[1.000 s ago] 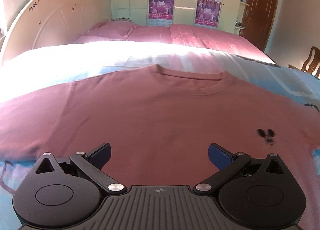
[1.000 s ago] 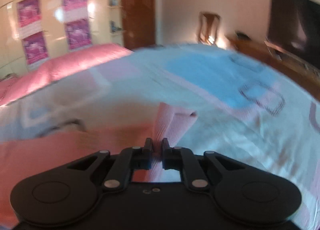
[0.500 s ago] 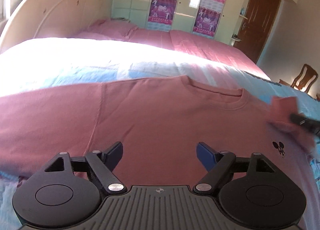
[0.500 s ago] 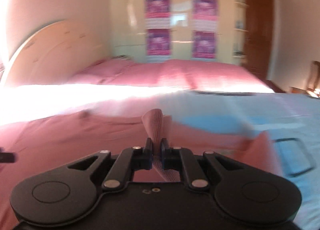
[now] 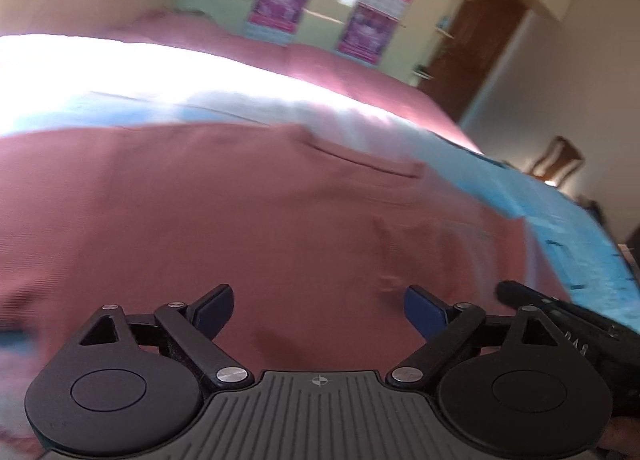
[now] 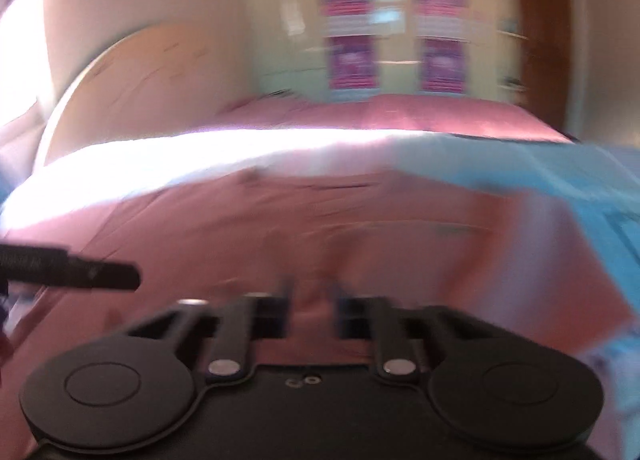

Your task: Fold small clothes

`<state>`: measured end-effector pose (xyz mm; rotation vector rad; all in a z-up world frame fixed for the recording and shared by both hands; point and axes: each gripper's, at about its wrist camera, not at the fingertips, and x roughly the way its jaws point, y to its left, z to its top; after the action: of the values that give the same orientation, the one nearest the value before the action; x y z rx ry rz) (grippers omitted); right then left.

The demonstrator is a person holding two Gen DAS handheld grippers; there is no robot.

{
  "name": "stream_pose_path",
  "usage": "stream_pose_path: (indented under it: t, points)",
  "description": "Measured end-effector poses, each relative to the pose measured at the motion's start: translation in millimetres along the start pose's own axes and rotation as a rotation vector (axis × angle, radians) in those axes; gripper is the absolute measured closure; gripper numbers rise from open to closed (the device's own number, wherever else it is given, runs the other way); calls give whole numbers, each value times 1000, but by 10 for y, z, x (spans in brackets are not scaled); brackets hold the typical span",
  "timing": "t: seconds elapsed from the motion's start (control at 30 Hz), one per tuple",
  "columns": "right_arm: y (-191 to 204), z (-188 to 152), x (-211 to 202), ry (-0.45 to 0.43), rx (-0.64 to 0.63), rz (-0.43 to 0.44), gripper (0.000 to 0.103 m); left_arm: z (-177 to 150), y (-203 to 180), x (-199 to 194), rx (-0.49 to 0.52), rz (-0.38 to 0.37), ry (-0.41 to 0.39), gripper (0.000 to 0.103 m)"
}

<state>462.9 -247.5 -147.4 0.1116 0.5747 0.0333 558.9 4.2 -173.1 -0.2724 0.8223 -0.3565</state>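
A pink t-shirt (image 5: 240, 212) lies front up on the bed, collar away from me; it also shows in the right wrist view (image 6: 280, 228). Its right sleeve is folded in over the body. My left gripper (image 5: 318, 310) is open and empty just above the shirt's lower part. My right gripper (image 6: 310, 300) has its jaws a little apart over the folded sleeve, with no cloth between them; the view is blurred. The right gripper's finger shows in the left wrist view (image 5: 532, 300), and the left gripper's finger shows in the right wrist view (image 6: 80, 272).
The bed has a light blue patterned sheet (image 5: 560, 228) and a pink cover (image 5: 320, 72) further back. A headboard (image 6: 132, 92) stands at the left, a wardrobe with posters (image 6: 392, 28) behind, a door (image 5: 476, 40) and a chair (image 5: 556, 156) at the right.
My right gripper carried the right sleeve leftward over the shirt's body, then its jaws parted and let the sleeve go. My left gripper stayed open and shifted a little left.
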Motion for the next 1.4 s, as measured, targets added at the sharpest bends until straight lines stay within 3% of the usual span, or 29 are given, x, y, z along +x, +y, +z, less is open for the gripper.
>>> stream_pose_path:
  t: [0.07,0.13,0.2,0.27,0.3,0.37,0.43,0.6,0.8,0.93,1.07,1.17,1.3,1.4]
  points:
    - [-306,23,-136,-26,84,-101,96,18,-186,243,6,-55,35,21]
    - [-623,52,-291,-62,178,-203,96,29,-368,476,37,-46,72,36]
    - [-873,43,-401,-90,241,-274,96,39,-548,675,59,-20,90,43]
    - [-1139,13,-545,-114,308,-350,94,50,-719,798,110,24,74,70]
    - [-1246,1,-586,-120,343,-380,93,65,-771,870,122,37,70,97]
    - [-1515,-124,-784,-113,411,-407,92,93,-786,874,94,25,46,97]
    - [-1663,-162,-823,-104,454,-416,92,141,-776,676,102,25,-29,97]
    - [-1742,-204,-753,-96,462,-387,91,301,-586,123,103,75,-179,97]
    - [-1712,-143,-470,-63,429,-302,91,206,-309,199,78,133,-156,97]
    - [-1624,-129,-371,-32,380,-232,86,68,-277,221,80,161,-182,97]
    - [-1529,-189,-272,32,307,-215,89,-152,-208,98,73,199,-220,97]
    - [-1529,-198,-266,34,297,-206,86,-202,-132,152,63,201,-202,96]
    - [-1621,-69,-230,7,297,-201,84,-63,-33,260,56,205,-208,61]
    - [-1671,36,-157,-6,285,-194,84,102,34,439,34,167,-175,60]
